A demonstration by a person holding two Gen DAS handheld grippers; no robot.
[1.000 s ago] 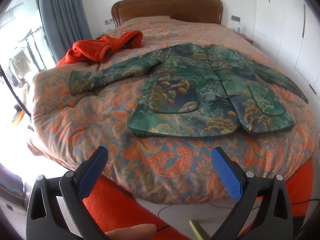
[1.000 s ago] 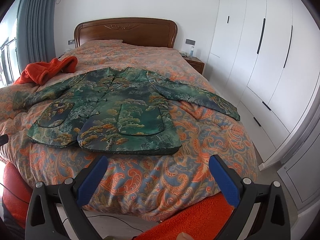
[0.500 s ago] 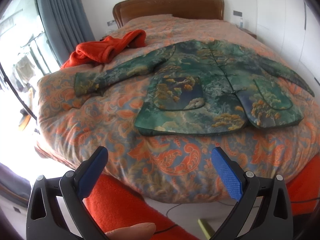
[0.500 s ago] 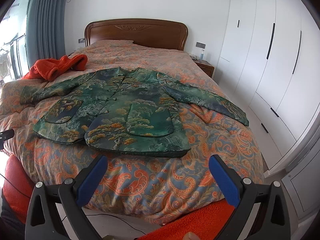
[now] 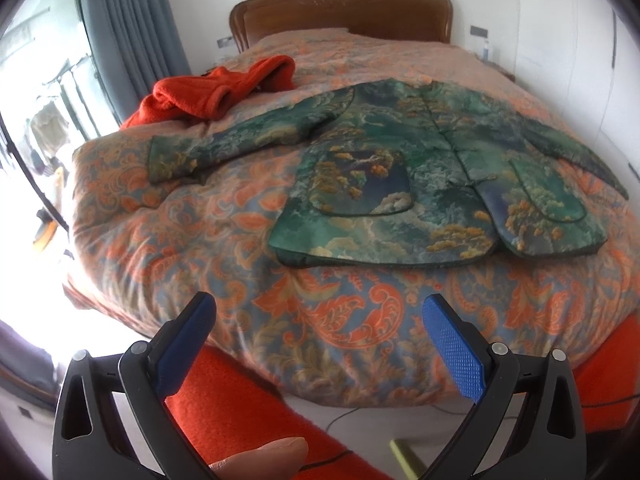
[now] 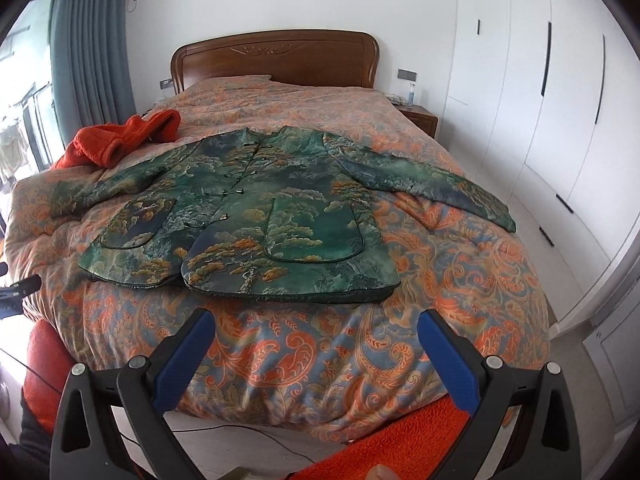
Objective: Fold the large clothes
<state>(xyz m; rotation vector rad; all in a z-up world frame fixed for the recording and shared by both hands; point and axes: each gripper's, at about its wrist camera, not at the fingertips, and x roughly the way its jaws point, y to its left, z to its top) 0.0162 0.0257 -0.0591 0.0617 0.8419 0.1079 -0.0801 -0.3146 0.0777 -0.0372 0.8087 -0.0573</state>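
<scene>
Both grippers, left gripper point(image 5: 318, 322) and right gripper point(image 6: 316, 338), had drawn nearer the jacket point(image 6: 256, 216), jaws wide and empty. Folding had not yet begun.

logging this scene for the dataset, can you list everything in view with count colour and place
jacket: 1, green with gold pattern, flat on the bed, sleeves out
garment: 1, orange-red, bunched beside the jacket's sleeve near the curtain
quilt: 1, orange paisley, covering the bed
headboard: 1, brown wood, at the wall
curtain: 1, grey-blue, by the window
wardrobe: 1, white, along the wall
bottle: 1, small, on the nightstand
left gripper: 1, black with blue pads, open, off the bed's foot
right gripper: 1, same, open
</scene>
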